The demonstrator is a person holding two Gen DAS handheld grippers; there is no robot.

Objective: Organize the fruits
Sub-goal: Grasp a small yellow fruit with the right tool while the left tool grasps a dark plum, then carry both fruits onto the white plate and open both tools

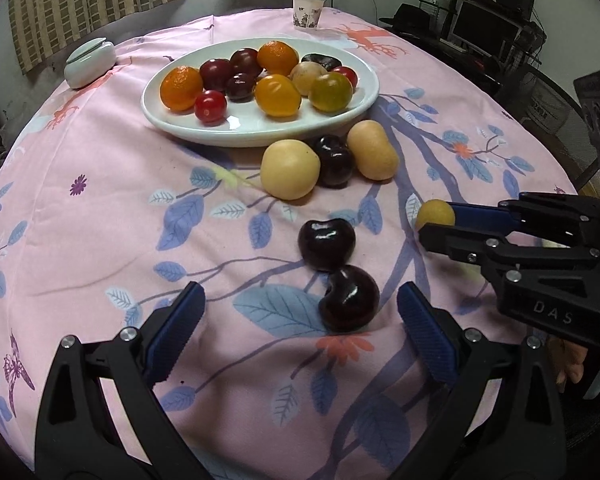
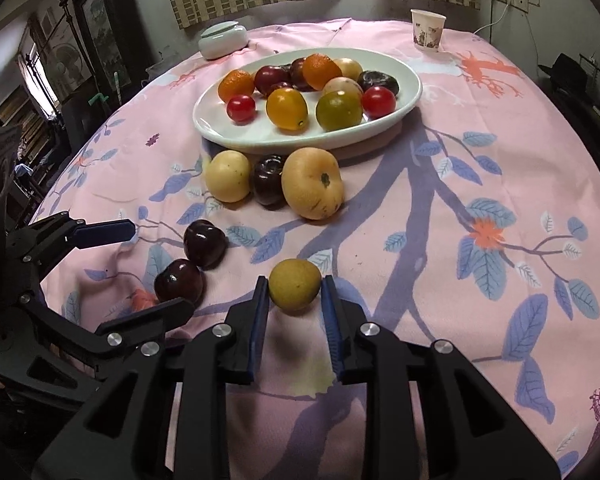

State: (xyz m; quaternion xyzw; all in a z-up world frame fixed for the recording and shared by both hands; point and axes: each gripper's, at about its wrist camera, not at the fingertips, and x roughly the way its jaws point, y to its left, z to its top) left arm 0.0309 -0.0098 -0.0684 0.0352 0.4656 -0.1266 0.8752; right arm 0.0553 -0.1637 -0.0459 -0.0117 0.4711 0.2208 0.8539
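A white oval plate [image 1: 364, 108] [image 2: 414, 92] holds several orange, red, dark and yellow fruits. Just in front of it a dark fruit [image 1: 334, 162] lies between two pale yellow fruits [image 1: 290, 170] [image 2: 312, 184]. Nearer lie two dark cherries [image 1: 327, 244] [image 2: 204, 244]. My left gripper [image 1: 300, 298] [image 2: 162, 267] stands open low over the cloth, and the nearer cherry [image 1: 350, 300] [image 2: 179, 284] lies between its fingers, untouched. My right gripper [image 2: 294, 290] [image 1: 436, 222] is shut on a small yellow fruit [image 2: 295, 284] [image 1: 434, 214] at the cloth.
A pink flowered cloth [image 1: 100, 220] covers the round table. A paper cup [image 1: 307, 11] [image 2: 427, 31] stands at the far edge and a white lidded jar [image 1: 90, 63] [image 2: 223, 40] at the far left. Shelves and a monitor [image 1: 484, 28] are beyond the table.
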